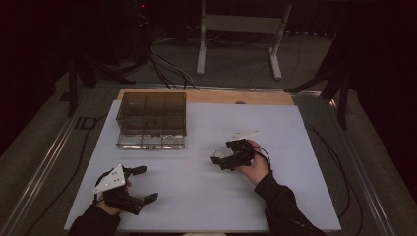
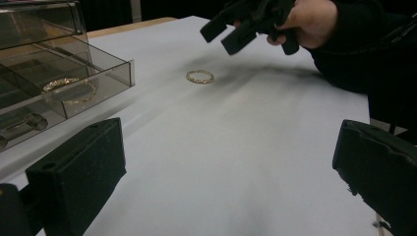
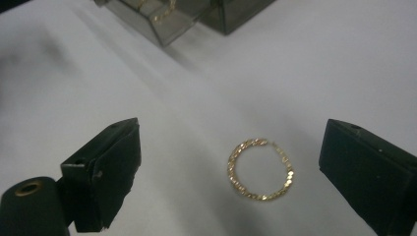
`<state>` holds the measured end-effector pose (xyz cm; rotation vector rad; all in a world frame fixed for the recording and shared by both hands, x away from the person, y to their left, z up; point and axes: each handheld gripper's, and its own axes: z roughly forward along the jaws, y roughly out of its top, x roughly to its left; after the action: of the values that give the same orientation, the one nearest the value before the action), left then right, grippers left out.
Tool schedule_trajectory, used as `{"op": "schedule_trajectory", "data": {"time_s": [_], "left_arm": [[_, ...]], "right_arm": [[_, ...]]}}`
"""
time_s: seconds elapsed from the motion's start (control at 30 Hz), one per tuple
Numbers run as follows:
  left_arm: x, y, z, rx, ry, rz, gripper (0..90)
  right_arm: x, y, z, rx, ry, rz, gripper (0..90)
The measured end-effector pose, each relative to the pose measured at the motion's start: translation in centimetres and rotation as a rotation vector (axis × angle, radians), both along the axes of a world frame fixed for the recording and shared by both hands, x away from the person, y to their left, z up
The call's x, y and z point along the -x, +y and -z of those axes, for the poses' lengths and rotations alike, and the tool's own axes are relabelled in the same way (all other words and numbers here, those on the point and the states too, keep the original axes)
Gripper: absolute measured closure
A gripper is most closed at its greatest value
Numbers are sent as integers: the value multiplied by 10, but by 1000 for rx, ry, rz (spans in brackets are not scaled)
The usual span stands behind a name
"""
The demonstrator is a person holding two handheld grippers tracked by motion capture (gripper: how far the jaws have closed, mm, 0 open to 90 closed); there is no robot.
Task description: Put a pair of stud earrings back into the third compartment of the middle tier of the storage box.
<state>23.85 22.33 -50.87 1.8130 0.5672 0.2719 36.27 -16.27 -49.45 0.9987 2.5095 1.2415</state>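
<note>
White sheet spread over table; wooden edge left bare at far side. Smoky clear compartment box set on sheet at far left. Gold piece, possibly chain or bangle, seen blurred inside one compartment. Gold ring laid flat on sheet, well apart from box. White metal frame stood on floor beyond table, cables run beside it. Dark stand legs seen at far right. Metal rail run along left side.
</note>
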Motion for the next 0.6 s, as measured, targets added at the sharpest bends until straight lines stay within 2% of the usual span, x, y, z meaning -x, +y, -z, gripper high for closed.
{"op": "schedule_trajectory", "data": {"time_s": [0.07, 0.13, 0.23, 0.43, 0.5, 0.6], "left_arm": [[0, 0, 0, -4, -2, 0, 5], [0, 0, 0, -1, -1, 0, 5], [0, 0, 0, -1, -1, 0, 5], [0, 0, 0, 0, -1, 1, 5], [0, 0, 0, -1, -2, -1, 5], [0, 0, 0, 0, -2, 0, 5]], "right_arm": [[2, 2, 4, 13, -8, 12, 150], [4, 4, 8, 25, -6, 12, 156], [4, 7, 13, 36, -17, 19, 222], [3, 9, 20, 51, -1, 44, 418], [2, 9, 21, 56, 7, 51, 526], [1, 9, 24, 69, 13, 47, 576]]}}
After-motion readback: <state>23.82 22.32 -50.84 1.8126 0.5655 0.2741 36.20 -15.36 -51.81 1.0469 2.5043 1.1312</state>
